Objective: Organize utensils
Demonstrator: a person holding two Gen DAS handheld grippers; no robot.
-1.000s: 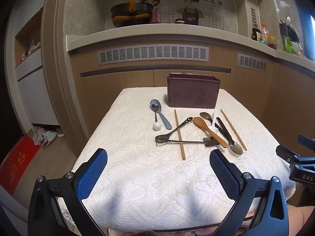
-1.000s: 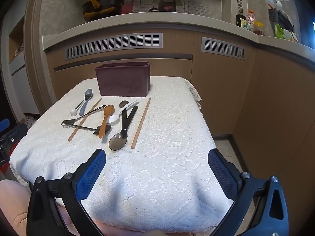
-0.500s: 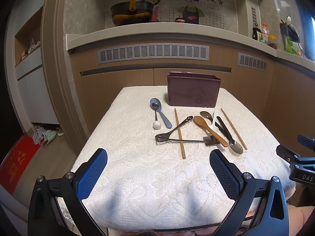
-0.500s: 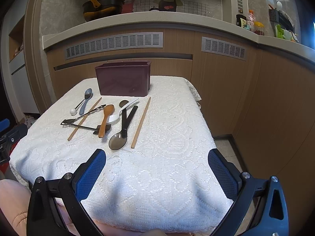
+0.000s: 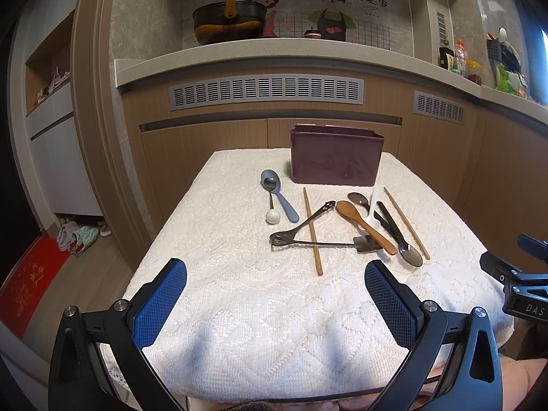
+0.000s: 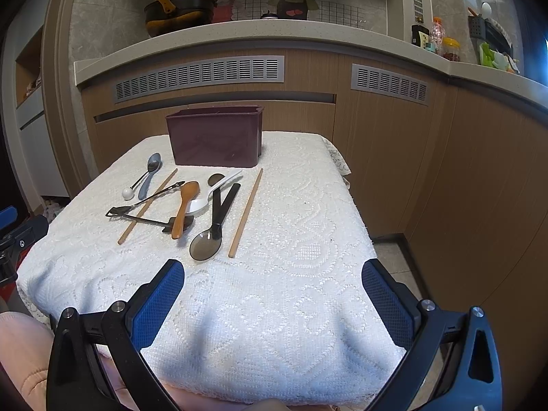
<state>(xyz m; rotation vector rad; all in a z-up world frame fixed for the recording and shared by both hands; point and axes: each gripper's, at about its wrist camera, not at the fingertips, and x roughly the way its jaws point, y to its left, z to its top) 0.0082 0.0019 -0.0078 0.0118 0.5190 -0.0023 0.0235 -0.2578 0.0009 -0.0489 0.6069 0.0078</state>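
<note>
Both grippers hang at the tabletop's near edge, fingers spread wide and empty: the left gripper [image 5: 275, 303] and the right gripper [image 6: 273, 299]. White lace cloth [image 6: 291, 274] lies bare between them and the utensils [image 6: 191, 205], which lie scattered mid-table toward the left edge: wooden spoon [image 6: 185, 205], two separated chopsticks, dark and blue spoons, partly crossing. The right side is open. A maroon bin [image 5: 335, 159] stands upright at the far edge. "DAS" shows on the right gripper's body
</note>
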